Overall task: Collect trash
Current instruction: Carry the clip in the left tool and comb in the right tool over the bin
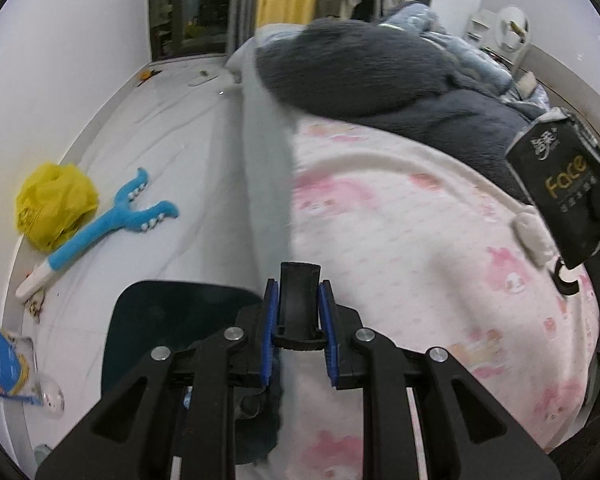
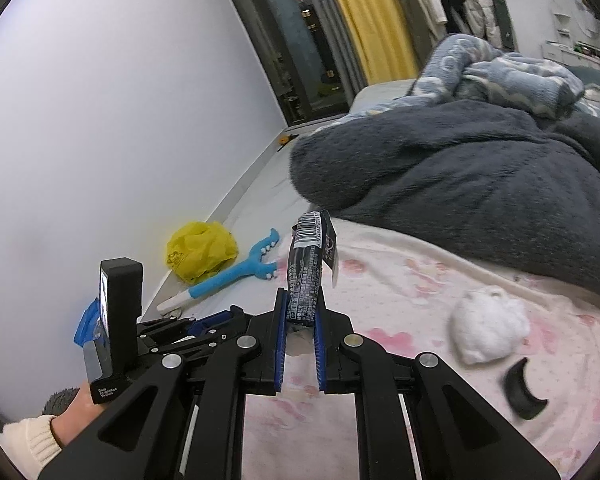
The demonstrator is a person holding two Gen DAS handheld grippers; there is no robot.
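My left gripper [image 1: 299, 312] is shut on a black curved plastic piece [image 1: 300, 300], held above a dark bin [image 1: 172, 332] on the floor beside the bed. My right gripper [image 2: 300, 320] is shut on a black tissue pack [image 2: 308, 276] with a barcode; the same pack with "Face" lettering shows at the right edge of the left wrist view [image 1: 560, 188]. A white crumpled tissue [image 2: 488, 332] and another black curved piece [image 2: 520, 396] lie on the pink blanket [image 2: 420, 300].
On the white floor by the wall lie a yellow plastic bag [image 1: 56, 204], a blue toy slingshot [image 1: 100, 228] and a blue-and-clear package [image 1: 8, 364]. A dark grey blanket [image 1: 380, 72] and a blue one [image 2: 500, 68] are piled on the bed.
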